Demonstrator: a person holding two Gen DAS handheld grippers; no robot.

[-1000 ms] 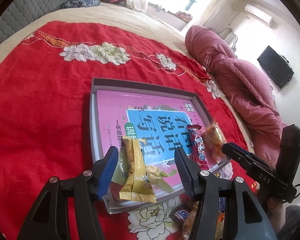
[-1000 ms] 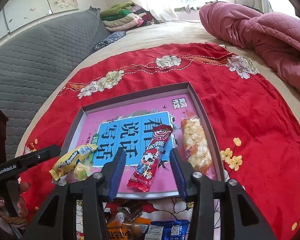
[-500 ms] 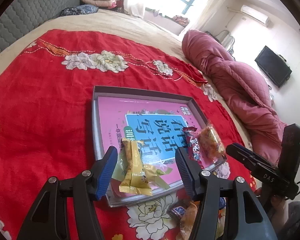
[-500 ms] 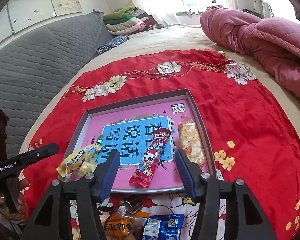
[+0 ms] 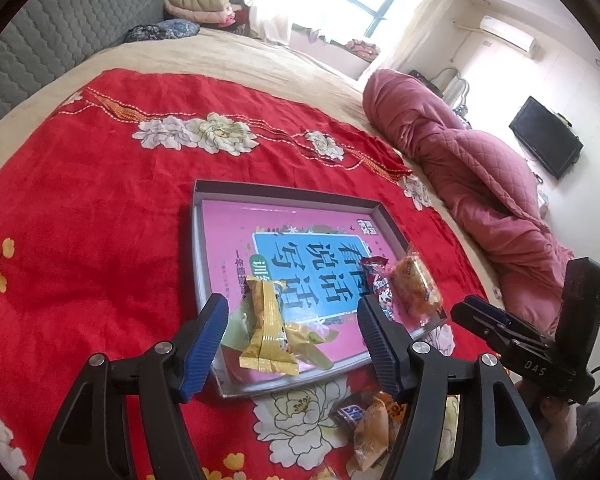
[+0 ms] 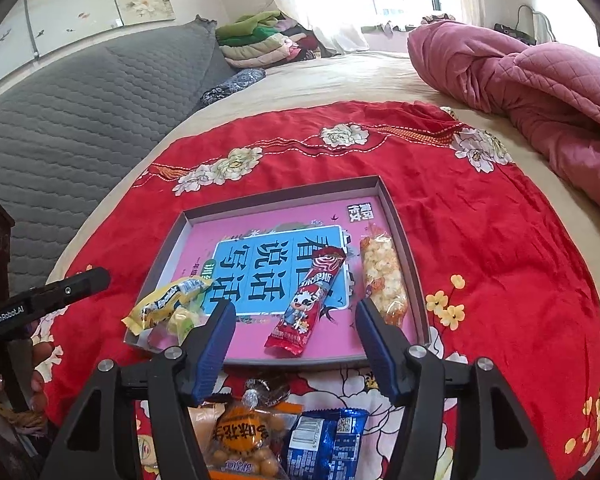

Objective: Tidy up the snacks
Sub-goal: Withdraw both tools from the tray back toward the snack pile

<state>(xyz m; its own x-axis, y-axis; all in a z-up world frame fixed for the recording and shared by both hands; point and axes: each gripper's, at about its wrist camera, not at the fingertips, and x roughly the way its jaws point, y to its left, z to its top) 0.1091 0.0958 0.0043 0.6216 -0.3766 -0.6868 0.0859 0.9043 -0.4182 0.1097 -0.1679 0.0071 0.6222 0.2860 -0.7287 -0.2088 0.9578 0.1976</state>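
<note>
A shallow grey tray with a pink printed sheet inside lies on the red blanket. At its near left corner lie yellow snack packs, which also show in the right wrist view. A red stick pack and a popcorn bag lie toward its right side. My left gripper hovers over the yellow packs, jaws opening, pads touching nothing. My right gripper hovers over the red stick, jaws opening too, with nothing gripped.
Loose snacks lie on the blanket in front of the tray: an orange peanut bag, a blue packet and a dark bar. A pink quilt is bunched at the right, and a grey headboard is at the left.
Both grippers have drawn back and up from the tray, and both pairs of jaws stand wider. More of the loose snacks in front of the tray now shows.
</note>
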